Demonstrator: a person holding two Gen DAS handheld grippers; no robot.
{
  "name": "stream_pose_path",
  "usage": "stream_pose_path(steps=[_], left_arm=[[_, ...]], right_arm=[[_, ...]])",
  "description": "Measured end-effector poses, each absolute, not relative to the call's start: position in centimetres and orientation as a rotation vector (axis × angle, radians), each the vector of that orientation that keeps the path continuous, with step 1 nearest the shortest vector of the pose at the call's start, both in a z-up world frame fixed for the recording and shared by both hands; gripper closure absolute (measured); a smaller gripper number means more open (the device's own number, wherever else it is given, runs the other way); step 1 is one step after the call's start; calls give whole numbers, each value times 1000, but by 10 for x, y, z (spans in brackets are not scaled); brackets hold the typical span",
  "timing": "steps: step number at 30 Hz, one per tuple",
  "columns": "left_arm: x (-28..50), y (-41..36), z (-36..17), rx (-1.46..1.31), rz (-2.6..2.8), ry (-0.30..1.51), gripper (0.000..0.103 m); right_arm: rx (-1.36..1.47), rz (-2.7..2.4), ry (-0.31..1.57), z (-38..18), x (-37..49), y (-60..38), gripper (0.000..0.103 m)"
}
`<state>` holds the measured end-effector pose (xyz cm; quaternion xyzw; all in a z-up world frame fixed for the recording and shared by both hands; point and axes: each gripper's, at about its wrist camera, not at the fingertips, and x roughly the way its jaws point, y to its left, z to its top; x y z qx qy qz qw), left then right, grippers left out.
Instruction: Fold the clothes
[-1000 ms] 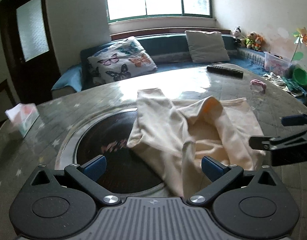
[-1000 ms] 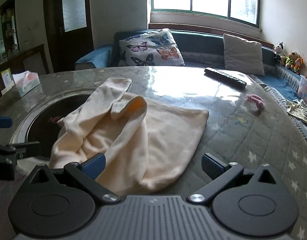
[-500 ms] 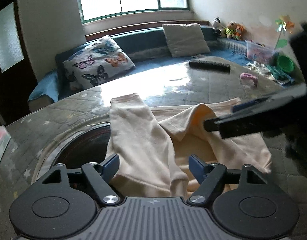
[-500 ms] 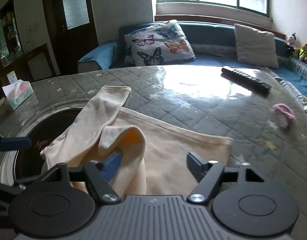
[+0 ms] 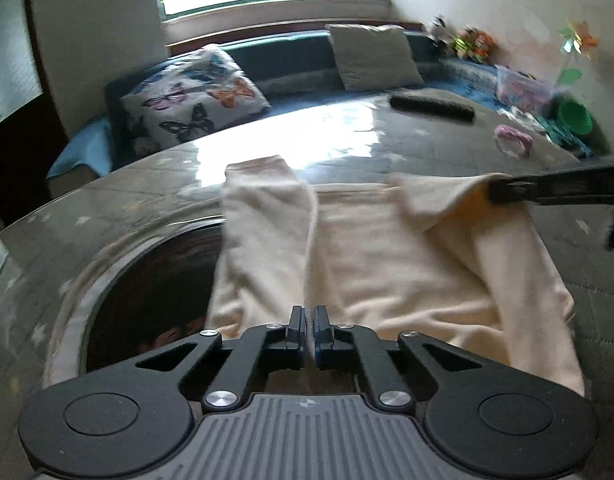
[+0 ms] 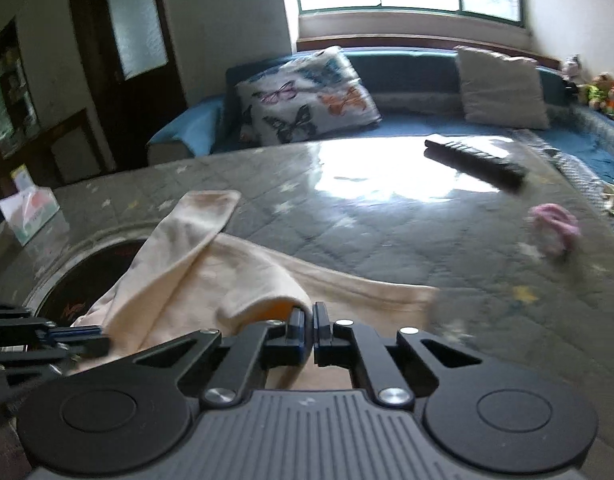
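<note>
A cream garment (image 5: 391,264) lies spread on the quilted table, one sleeve folded up over the dark round inset. My left gripper (image 5: 309,326) is shut on the garment's near edge. My right gripper (image 6: 309,326) is shut on the folded sleeve cuff (image 6: 267,300), whose orange lining shows. In the left wrist view the right gripper (image 5: 503,194) comes in from the right, pinching that cuff. In the right wrist view the left gripper (image 6: 91,338) sits at the garment's (image 6: 211,276) left edge.
A black remote (image 6: 475,162) and a pink cloth scrap (image 6: 555,228) lie on the far right of the table (image 6: 387,224). A tissue box (image 6: 27,212) stands at the left. A round dark inset (image 5: 155,280) is under the garment's left part. A sofa with cushions is behind.
Both grippers have closed from wide open onto the garment. The right gripper moved in to the sleeve cuff; the left moved forward onto the near edge.
</note>
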<state>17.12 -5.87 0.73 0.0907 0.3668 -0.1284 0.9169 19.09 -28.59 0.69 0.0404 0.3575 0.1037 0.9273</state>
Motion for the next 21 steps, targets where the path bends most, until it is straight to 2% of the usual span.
stream_pose_path(steps=[9,15,16,17,19,21], left_arm=[[134,-6,24,92,-141,729,103],[130,-29,42,100,-211,695,99],[132,-38,43,106,-231,692,91],[135,-46,43,110,-243,693,76],[143,-62,41,126,-266,695,56],[152,-75,36,144,-282,709,54]], right_arm=[[152,86,661,25,128,-342,100],[166,8,647,21,80,-362,100],[177,2,648,20,75,-364,100],[188,-4,649,18,70,-366,100],[206,-14,655,14,64,-370,100],[216,-20,663,11,62,-372,100]])
